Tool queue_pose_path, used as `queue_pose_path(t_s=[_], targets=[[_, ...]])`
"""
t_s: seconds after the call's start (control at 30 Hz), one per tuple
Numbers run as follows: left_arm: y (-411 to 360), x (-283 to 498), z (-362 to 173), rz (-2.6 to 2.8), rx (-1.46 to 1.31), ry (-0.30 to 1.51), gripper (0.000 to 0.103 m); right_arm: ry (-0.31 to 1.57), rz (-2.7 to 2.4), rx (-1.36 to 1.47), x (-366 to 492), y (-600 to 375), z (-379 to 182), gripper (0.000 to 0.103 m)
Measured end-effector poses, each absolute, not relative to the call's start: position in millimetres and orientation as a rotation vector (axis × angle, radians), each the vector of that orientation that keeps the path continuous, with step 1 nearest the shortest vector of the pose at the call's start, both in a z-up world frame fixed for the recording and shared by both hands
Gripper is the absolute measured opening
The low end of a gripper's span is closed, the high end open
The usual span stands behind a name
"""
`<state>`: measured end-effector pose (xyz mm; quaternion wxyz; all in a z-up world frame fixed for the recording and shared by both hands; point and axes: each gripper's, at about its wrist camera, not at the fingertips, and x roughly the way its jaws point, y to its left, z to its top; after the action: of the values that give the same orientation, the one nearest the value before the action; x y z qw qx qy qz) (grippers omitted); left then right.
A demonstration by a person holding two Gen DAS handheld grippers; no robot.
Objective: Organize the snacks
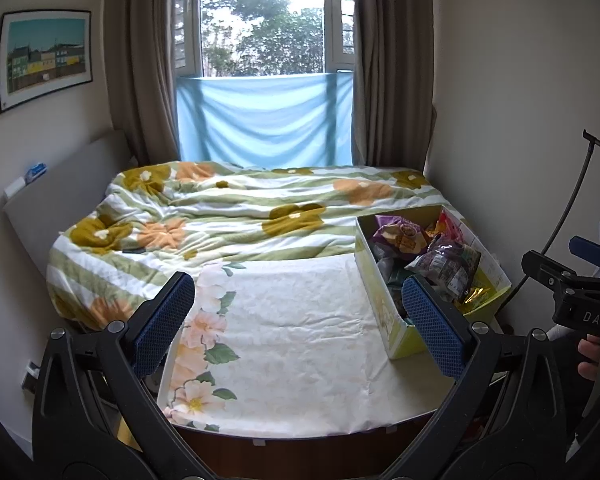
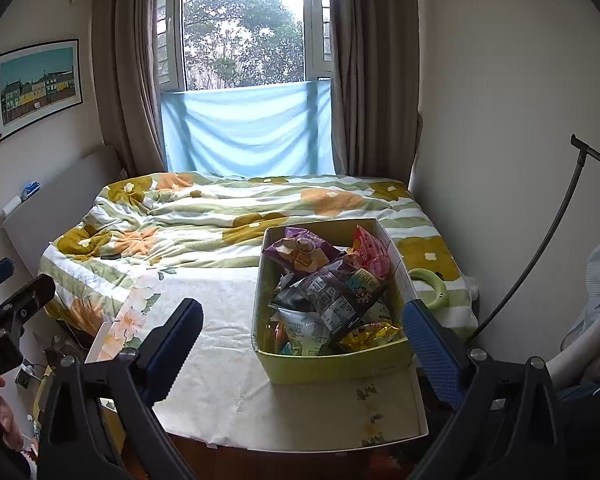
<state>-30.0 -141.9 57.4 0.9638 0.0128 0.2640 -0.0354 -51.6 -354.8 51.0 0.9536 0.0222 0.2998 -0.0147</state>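
Snack packets fill a pale green cardboard box on the right side of a flower-printed cloth spread over the bed's near end, as seen from the left wrist. From the left hand-held gripper, whose blue-padded jaws stand wide apart and hold nothing, the box lies ahead and to the right, its near corner just inside the right pad; its long axis runs away from the camera toward the window. Bare cloth fills the space between the jaws. The other tool shows at the right edge with part of a hand on it. A green-striped quilt with orange and mustard flowers lies rumpled beyond the cloth.

From the right wrist, the same box sits almost dead ahead of the right hand-held gripper, which is likewise spread wide and empty, its right pad beside the box's near right corner. This is plainly the nearer tool. Inside, a purple bag lies at the far end, a pink one beside it, a dark packet slants across the heap, and a gold wrapper rests at the near right. The packets are jumbled and overlapping, so any one would likely drag its neighbours. A green ring-shaped object lies on the quilt just right of the box; a thin dark curved rod leans by the right wall. Whether the packets are due to come out or have just gone in, the scene cannot settle.
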Motion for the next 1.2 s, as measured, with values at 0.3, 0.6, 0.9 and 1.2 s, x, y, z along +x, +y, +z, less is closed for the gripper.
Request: queue_pose_path(t_s=[0.3, 0.6, 0.9, 1.2], targets=[[-149.2, -31.2, 59.1, -0.071, 0.034, 0.524, 0.103, 0.609, -0.029, 0.047, -52.2, -355.7, 50.7, 0.099], [-151.0, -30.1, 58.2, -0.066, 0.027, 0.531, 0.103, 0.616, -0.026, 0.049, -52.9, -357.5, 48.4, 0.099], [-150.1, -31.9, 55.5, -0.083, 0.019, 0.525, 0.103, 0.616, -0.026, 0.049, -52.9, -358.9, 48.5, 0.099], [-147.7, -29.4, 52.4, -0.081, 0.027, 0.534, 0.103, 0.618, -0.036, 0.055, -52.0, -357.6, 49.1, 0.099]])
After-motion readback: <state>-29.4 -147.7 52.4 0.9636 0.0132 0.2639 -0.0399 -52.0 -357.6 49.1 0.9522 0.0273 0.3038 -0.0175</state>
